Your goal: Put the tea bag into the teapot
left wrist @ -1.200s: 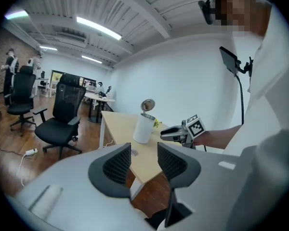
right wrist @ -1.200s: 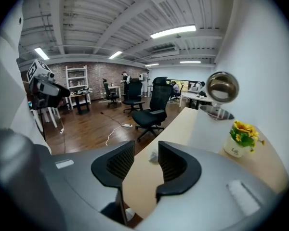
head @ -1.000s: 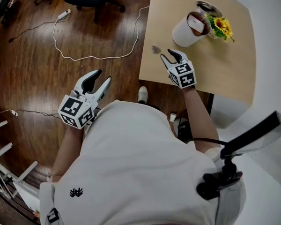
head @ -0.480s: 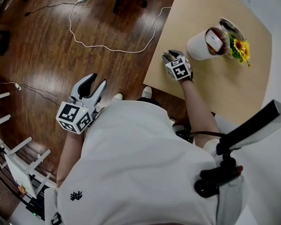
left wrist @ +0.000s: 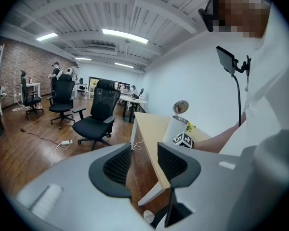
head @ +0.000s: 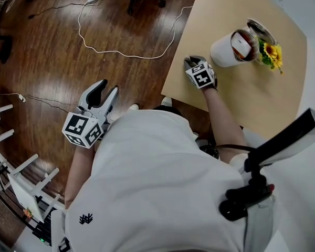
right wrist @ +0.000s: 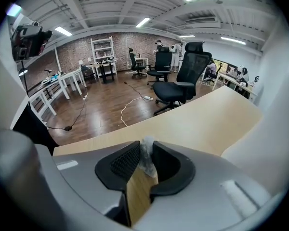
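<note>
My right gripper (head: 191, 62) rests low on the wooden table (head: 241, 104) near its left edge, shut on a small crinkled clear tea bag (right wrist: 146, 159) pinched between its pads. In the head view the jaws hide the bag. The white teapot (head: 224, 51) stands a short way beyond and to the right of this gripper, with its hinged lid (head: 260, 26) flipped open. The left gripper view shows the same teapot (left wrist: 175, 128) behind the right gripper's marker cube. My left gripper (head: 101, 92) hangs open and empty above the wood floor, left of the table.
Yellow flowers (head: 271, 54) sit right beside the teapot. A white cable (head: 121, 52) loops over the floor to the left of the table. Black office chairs (left wrist: 102, 113) stand further out in the room. My own body fills the lower part of the head view.
My right gripper, open beside the tea bag one second ago, has moved onto it and shut on it. The left gripper has stayed open over the floor.
</note>
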### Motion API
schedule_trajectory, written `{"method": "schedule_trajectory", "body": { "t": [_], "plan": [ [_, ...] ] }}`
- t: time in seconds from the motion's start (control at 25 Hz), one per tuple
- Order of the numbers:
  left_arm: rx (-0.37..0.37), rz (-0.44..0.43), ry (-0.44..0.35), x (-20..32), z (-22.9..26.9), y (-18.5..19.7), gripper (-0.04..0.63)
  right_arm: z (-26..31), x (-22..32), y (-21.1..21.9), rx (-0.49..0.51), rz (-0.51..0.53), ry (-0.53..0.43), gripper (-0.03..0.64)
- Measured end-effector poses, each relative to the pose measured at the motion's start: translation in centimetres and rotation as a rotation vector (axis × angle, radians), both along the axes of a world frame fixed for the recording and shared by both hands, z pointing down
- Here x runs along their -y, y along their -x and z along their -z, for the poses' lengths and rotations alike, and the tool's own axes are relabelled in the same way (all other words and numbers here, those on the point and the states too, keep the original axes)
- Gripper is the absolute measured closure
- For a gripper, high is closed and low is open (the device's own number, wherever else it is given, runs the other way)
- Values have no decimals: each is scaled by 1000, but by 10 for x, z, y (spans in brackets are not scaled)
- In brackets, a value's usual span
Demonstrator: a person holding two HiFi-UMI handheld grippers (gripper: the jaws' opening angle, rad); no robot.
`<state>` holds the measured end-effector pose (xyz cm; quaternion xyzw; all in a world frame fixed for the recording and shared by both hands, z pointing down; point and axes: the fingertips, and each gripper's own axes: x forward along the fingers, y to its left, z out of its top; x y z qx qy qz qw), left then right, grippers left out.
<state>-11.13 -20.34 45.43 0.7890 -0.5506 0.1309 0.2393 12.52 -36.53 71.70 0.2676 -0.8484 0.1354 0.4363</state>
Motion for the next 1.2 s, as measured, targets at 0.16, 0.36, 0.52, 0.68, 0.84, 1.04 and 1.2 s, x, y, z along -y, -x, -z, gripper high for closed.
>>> {"method": "schedule_trajectory", "body": {
  "t": [0.16, 0.36, 0.52, 0.68, 0.84, 1.04, 1.2],
  "plan": [
    [-1, -41, -11, 6, 2, -4, 431, 21, 3, -2, 28, -31, -24, 546],
    [-9, -89, -25, 14, 4, -11, 430, 70, 2, -1, 84, -42, -64, 546],
    [-25, -132, -33, 16, 3, -16, 430, 115, -4, 1, 113, -43, -106, 546],
    [-43, -175, -38, 16, 3, -22, 431, 168, -9, 0, 155, -50, -143, 546],
    [-64, -217, -51, 21, 6, -32, 431, 218, -5, -17, 174, -84, -197, 546],
    [-77, -242, -63, 18, 7, -40, 430, 255, 4, -48, 160, -121, -256, 546],
    [-81, -252, -65, 16, 6, -44, 430, 270, 18, -82, 131, -166, -286, 546]
  ]
}}
